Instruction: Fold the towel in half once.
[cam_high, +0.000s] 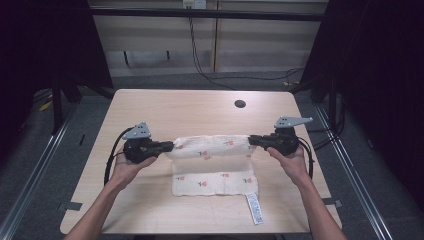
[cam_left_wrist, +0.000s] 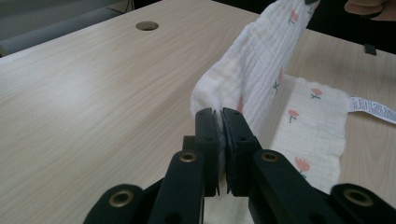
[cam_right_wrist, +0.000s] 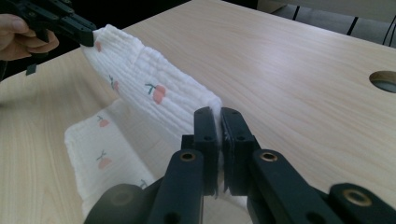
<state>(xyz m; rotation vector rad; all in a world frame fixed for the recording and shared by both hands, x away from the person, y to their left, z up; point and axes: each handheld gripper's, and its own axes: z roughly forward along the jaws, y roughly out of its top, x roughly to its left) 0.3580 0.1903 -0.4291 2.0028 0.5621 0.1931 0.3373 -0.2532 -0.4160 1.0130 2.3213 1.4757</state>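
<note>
A white cloth (cam_high: 212, 146) with small red flower prints is stretched between my two grippers above the wooden table (cam_high: 190, 107). Its lower part lies flat on the table (cam_high: 215, 183), with a white label (cam_high: 254, 207) sticking out at the near right corner. My left gripper (cam_high: 170, 146) is shut on the cloth's left corner (cam_left_wrist: 212, 100). My right gripper (cam_high: 252, 140) is shut on the right corner (cam_right_wrist: 205, 105). In the left gripper view the cloth (cam_left_wrist: 261, 60) rises toward the other gripper. In the right gripper view the cloth (cam_right_wrist: 149, 88) runs to the far gripper (cam_right_wrist: 88, 35).
A round cable hole (cam_high: 240, 104) sits in the table's far right part. Cables (cam_high: 112, 155) trail from both grippers. Dark curtains and metal frame rails flank the table. Bare wood lies beyond the cloth.
</note>
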